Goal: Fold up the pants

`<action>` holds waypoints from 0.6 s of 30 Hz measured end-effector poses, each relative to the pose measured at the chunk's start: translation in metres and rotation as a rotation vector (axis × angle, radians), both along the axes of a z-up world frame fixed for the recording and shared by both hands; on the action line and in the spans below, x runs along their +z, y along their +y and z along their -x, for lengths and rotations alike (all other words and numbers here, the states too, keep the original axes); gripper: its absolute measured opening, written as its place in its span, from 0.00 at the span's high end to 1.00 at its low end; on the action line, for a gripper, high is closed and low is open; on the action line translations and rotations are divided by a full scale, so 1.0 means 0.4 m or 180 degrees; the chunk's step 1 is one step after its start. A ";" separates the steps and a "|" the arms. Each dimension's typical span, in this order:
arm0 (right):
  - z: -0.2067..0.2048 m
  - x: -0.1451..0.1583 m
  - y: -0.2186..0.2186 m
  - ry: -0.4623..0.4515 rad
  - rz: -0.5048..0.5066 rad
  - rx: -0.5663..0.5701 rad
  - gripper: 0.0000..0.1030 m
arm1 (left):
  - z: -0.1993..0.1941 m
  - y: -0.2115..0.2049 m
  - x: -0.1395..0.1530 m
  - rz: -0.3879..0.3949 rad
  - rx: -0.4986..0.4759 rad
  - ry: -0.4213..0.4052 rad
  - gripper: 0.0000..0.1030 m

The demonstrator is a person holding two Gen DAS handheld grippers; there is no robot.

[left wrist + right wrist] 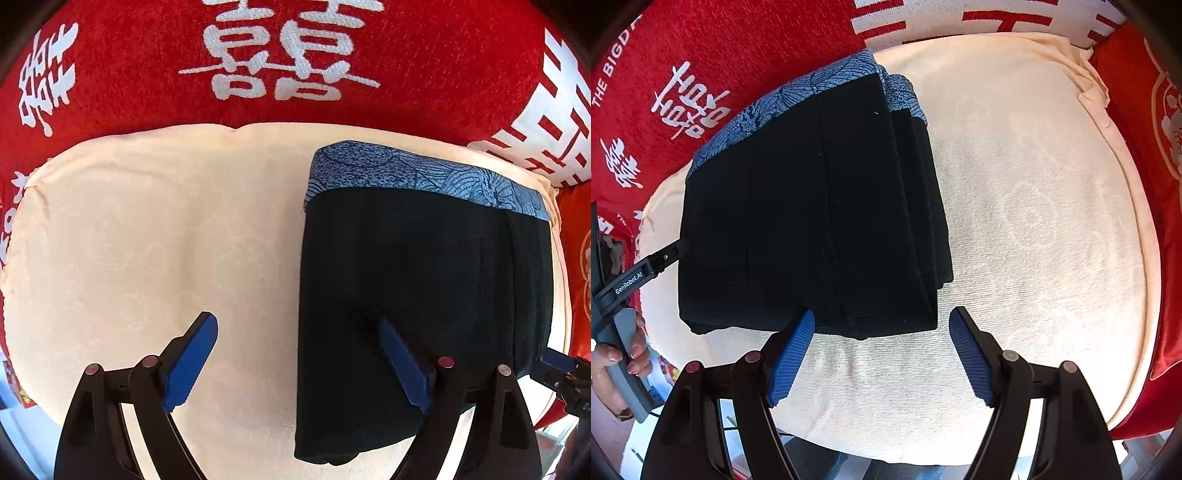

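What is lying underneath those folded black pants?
The folded black pants rest on a cream towel, which lies over a red blanket. Whatever sits directly beneath the pants is covered.

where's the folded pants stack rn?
The folded pants lie on the cream towel, right of centre in the left wrist view and upper left in the right wrist view, patterned blue waistband toward the red blanket.

Both wrist views are bright and evenly lit, with soft daylight-like light and only faint shadows. Ahead of the fingers, the cream towel point(1034, 206) looks slightly washed out, while the black pants point(820, 206) are so dark that their folds barely show. Focus is sharp beyond the fingertips. Fisheye bending bows straight edges, and the corners darken to black.
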State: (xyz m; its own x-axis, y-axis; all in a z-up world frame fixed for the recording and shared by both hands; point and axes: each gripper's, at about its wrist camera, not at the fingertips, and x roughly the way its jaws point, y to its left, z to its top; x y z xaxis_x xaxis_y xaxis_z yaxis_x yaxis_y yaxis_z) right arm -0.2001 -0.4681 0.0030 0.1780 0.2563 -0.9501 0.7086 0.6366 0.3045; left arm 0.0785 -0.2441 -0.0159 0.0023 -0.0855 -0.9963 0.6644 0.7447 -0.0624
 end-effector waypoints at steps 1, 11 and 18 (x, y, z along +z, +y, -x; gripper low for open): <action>0.001 -0.001 -0.001 0.0002 0.0007 0.0002 0.24 | 0.003 -0.003 0.001 0.0004 -0.0020 0.0005 0.13; 0.003 -0.004 -0.014 0.0002 0.0034 0.0030 0.23 | 0.024 -0.037 0.000 0.0065 -0.0108 0.0070 0.13; 0.002 -0.005 -0.015 -0.0009 0.0013 0.0061 0.22 | 0.023 -0.049 -0.009 0.0101 -0.0105 0.0140 0.13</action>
State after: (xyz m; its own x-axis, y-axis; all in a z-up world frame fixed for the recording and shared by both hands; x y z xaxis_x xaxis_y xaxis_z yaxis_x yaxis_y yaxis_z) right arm -0.2009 -0.4742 0.0009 0.1757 0.2558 -0.9506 0.6953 0.6514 0.3038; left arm 0.0694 -0.2638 -0.0196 -0.0446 -0.1162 -0.9922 0.6847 0.7197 -0.1151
